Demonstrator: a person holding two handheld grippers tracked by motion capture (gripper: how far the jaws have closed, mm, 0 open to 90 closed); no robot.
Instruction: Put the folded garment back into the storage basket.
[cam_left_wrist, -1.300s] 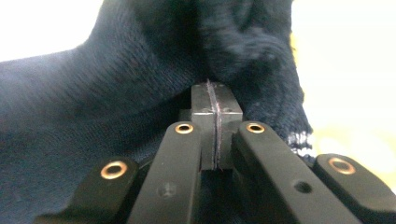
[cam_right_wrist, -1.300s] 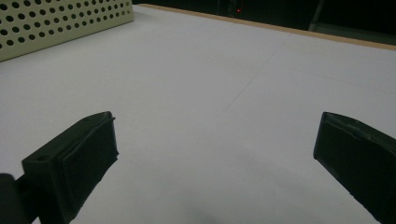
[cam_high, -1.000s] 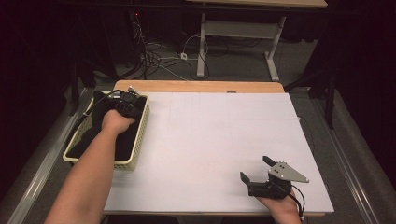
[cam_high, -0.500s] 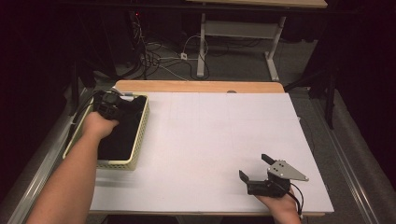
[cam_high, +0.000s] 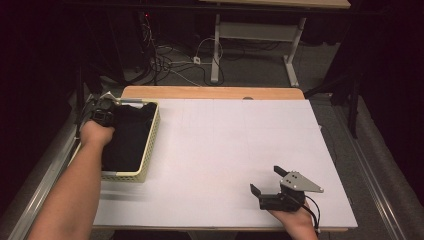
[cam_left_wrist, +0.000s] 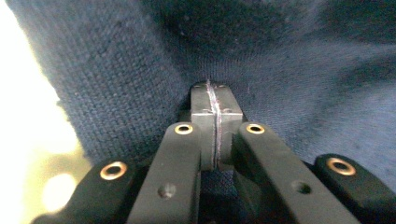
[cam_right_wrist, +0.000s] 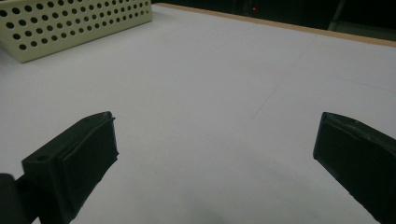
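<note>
The left gripper (cam_high: 103, 114), jaws pinched on the dark cloth (cam_high: 131, 140) in the basket (cam_high: 148, 150), must lift next; the right gripper's (cam_high: 269, 187) jaws gape wide.

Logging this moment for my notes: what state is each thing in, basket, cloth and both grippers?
Basket: upright on the table's left side, holding the dark cloth.
Dark cloth: bunched inside the basket.
Left gripper: shut, fingers pressed into the cloth.
Right gripper: open, empty, over the white table.
</note>
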